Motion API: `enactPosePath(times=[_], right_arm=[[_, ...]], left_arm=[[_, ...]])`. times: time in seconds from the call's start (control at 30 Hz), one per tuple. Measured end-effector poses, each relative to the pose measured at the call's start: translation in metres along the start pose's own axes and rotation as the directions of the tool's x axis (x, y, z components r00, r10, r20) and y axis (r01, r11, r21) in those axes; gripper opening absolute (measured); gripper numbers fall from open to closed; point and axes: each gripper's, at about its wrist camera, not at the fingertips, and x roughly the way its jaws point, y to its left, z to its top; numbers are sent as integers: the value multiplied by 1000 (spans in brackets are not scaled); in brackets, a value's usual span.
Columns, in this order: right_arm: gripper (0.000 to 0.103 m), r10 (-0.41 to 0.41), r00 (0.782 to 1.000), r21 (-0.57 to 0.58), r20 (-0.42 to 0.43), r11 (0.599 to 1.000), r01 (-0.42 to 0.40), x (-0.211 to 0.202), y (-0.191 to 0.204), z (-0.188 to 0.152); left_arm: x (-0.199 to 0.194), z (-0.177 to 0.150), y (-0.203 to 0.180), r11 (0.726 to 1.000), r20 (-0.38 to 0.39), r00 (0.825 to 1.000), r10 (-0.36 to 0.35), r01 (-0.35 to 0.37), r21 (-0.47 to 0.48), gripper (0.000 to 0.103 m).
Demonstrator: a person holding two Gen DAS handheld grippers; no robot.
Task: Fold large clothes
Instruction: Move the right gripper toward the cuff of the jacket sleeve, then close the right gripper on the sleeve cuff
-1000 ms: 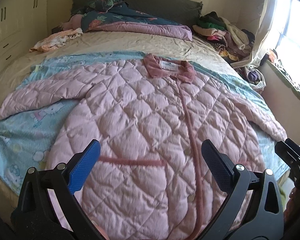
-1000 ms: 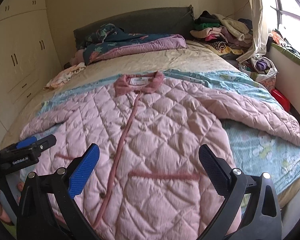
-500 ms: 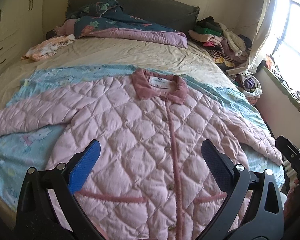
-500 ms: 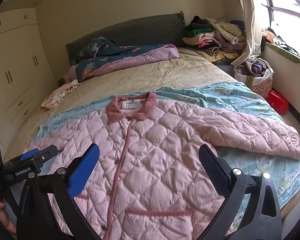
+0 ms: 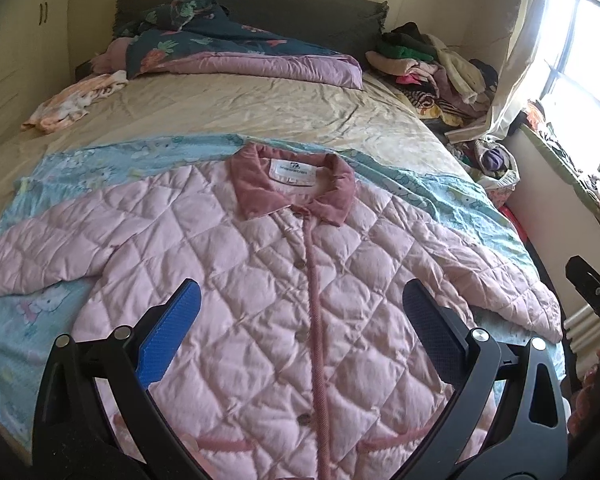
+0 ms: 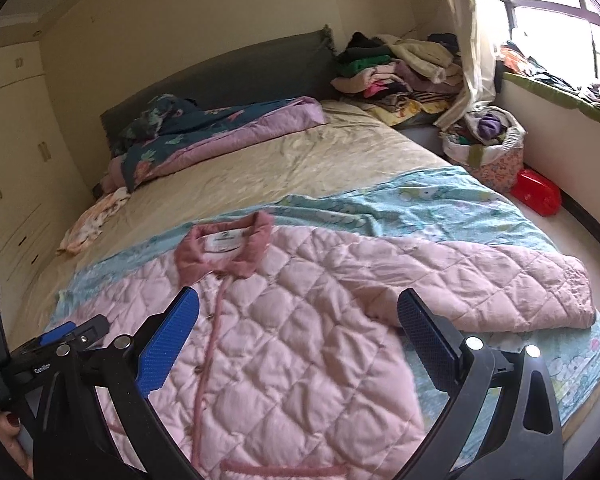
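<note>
Left wrist: over bed point(image 5: 260, 116) foot edge, facing headboard point(image 5: 260, 4) | Right wrist: same edge, angled toward window-side corner | Shared: pink jacket point(image 5: 260, 300), bedding.

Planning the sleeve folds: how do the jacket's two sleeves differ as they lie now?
The left sleeve stretches nearly straight out sideways over the blue blanket; the right sleeve angles out toward the bed's window-side edge. The left sleeve's cuff is out of frame; the right sleeve's cuff shows. Both lie flat and unfolded, and neither claw touches either.
</note>
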Motion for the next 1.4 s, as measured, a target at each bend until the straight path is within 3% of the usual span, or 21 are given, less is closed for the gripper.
enactPosePath(times=[0.3,0.63,1.23,1.4], right_arm=[[99,-71,997,101,-5,992,71,16,-56,5],[99,-146,988,264,-43,953,152,37,-131,-11],[99,-249,954,484,-164,823,298,73,-244,-50],[99,-284,941,554,-185,760,339,83,-272,-59]], left_arm=[[35,11,-23,1000,-28,999,-19,20,8,95],[78,8,-43,998,-110,992,-63,64,12,95],[142,-2,-88,994,-191,981,-35,53,93,95],[160,-2,-100,991,-224,974,-32,61,121,95]])
